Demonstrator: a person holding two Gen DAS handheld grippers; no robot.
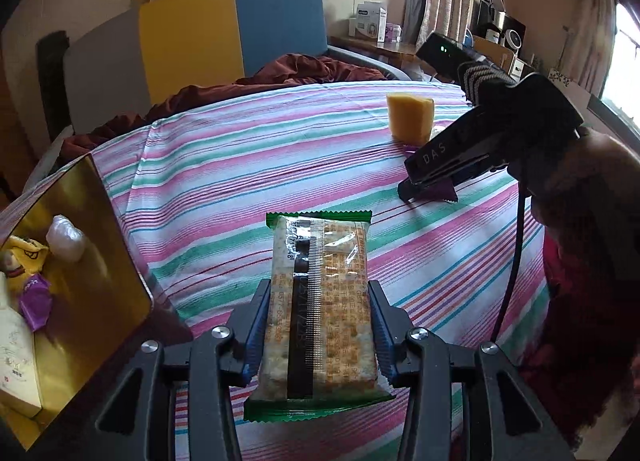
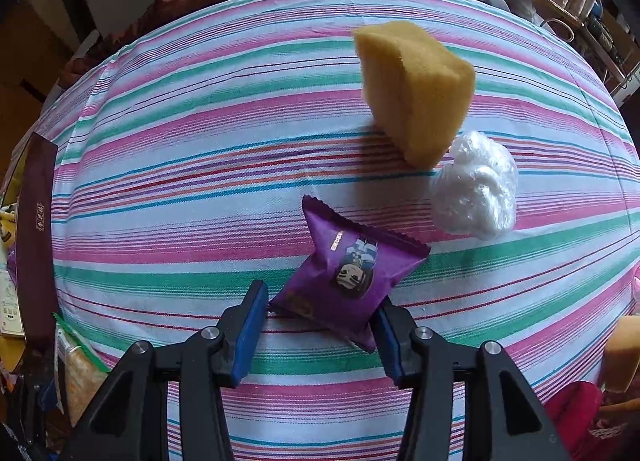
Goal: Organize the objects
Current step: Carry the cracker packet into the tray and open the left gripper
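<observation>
My left gripper (image 1: 320, 293) is shut on a clear cracker packet with green ends (image 1: 324, 245), held lengthwise between the blue pads above the striped cloth; the same packet shows at the lower left of the right wrist view (image 2: 80, 373). My right gripper (image 2: 320, 301) points down at a purple snack packet (image 2: 348, 269) lying on the cloth. Its jaws stand either side of the packet: the right pad touches its edge, the left pad sits just clear of its corner. From the left wrist view the right gripper (image 1: 408, 191) rests its tip at that purple packet (image 1: 444, 193).
A gold-lined box (image 1: 100, 245) at the left holds a white wad (image 1: 66, 239), a yellow packet and a purple packet. A yellow sponge wedge (image 2: 416, 93) and a white plastic wad (image 2: 474, 189) lie beyond the purple packet. A yellow-and-blue chair (image 1: 232, 33) stands behind the table.
</observation>
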